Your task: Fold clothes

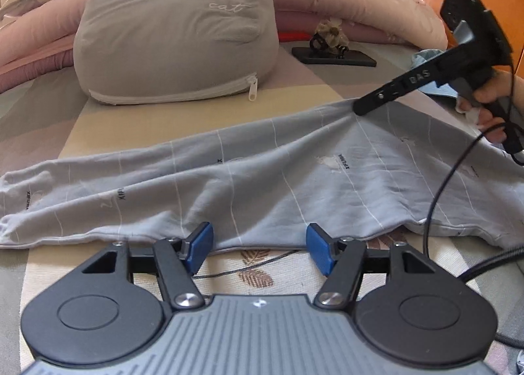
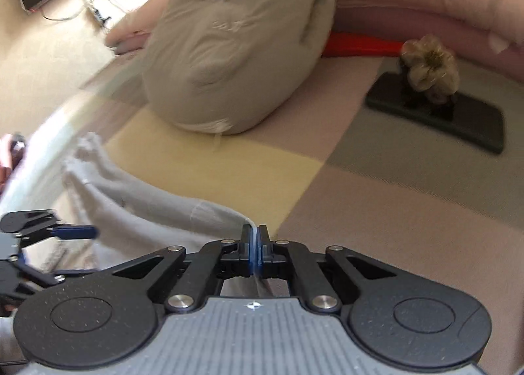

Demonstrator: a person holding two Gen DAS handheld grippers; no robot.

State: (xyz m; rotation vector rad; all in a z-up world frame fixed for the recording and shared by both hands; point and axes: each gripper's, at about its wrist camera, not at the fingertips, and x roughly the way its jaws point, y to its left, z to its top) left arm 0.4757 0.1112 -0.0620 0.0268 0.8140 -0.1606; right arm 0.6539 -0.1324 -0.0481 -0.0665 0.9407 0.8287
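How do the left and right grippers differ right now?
The left gripper is open, its blue pads spread at the near hem of the grey garment, gripping nothing. The right gripper is shut, pinching the garment's far edge and lifting it into a peak. Both have the same black linkage and blue pads.

Grey garment (image 1: 262, 178): right end cut off by the frame edge; printed lettering too small to be read. Red item (image 2: 360, 44): mostly hidden behind the grey cat pillow (image 2: 235, 47). Right wrist view: blurred throughout. Left gripper (image 2: 75, 231): cropped at the left edge there.
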